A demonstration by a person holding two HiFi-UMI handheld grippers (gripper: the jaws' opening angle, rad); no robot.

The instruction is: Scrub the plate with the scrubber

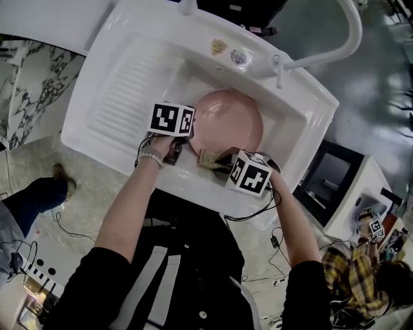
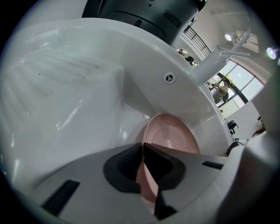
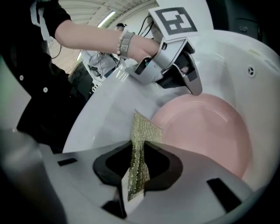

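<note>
White moulded sink (image 1: pixel 122 103) with ribbed drainboard. Round pink plate (image 1: pixel 232 122) sits in the basin. Left gripper (image 2: pixel 142 175): jaws nearly together, pinching the plate's near rim. Right gripper (image 3: pixel 136 170): jaws clamped on thin gold mesh scrubber (image 3: pixel 144 131), just beside the plate's edge.

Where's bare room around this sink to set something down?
Free: the ribbed drainboard left of the basin, and the sink rim beyond it. Crowded: the basin, filled by the pink plate, with the left hand-held gripper on its edge and the right hand-held gripper holding the scrubber.
</note>
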